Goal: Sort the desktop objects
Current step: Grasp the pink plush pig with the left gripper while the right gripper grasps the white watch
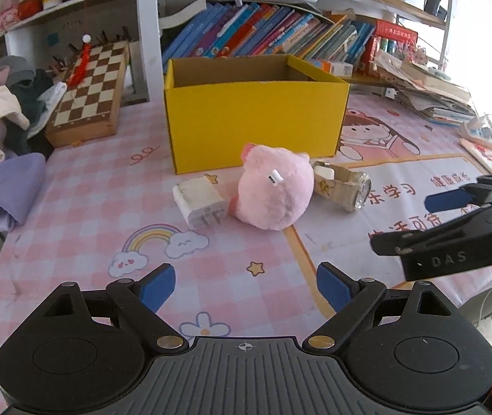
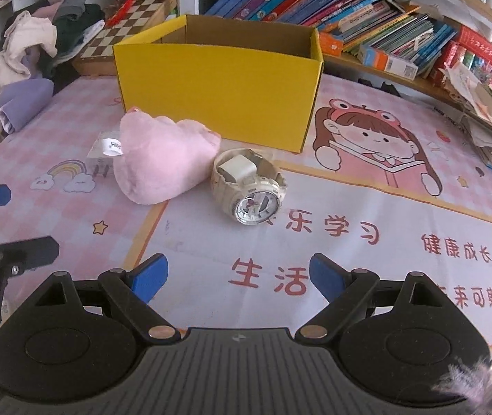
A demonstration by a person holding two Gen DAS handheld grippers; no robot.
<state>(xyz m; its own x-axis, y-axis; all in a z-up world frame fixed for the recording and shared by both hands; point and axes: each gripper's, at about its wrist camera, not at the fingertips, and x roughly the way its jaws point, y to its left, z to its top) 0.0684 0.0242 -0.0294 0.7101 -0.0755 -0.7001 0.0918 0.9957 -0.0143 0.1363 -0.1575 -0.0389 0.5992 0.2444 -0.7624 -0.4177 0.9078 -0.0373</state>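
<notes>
A pink plush toy (image 1: 271, 188) (image 2: 163, 162) lies on the pink desk mat in front of an open yellow cardboard box (image 1: 252, 121) (image 2: 218, 93). Left of the toy rests a white charger plug (image 1: 200, 201), half hidden behind the plush in the right wrist view. On the toy's right a cream wristwatch (image 1: 344, 185) (image 2: 249, 190) lies tipped on its strap. My left gripper (image 1: 246, 285) is open, well short of the toy. My right gripper (image 2: 237, 276) is open too, short of the watch, and shows at the right edge (image 1: 453, 221) of the left wrist view.
A folded chessboard (image 1: 88, 93) and a pile of clothes (image 1: 0, 128) sit at the left. Shelves of leaning books (image 1: 280, 34) run behind the box, with stacked papers (image 1: 432, 93) at the right. The mat (image 2: 367, 235) nearest both grippers is bare.
</notes>
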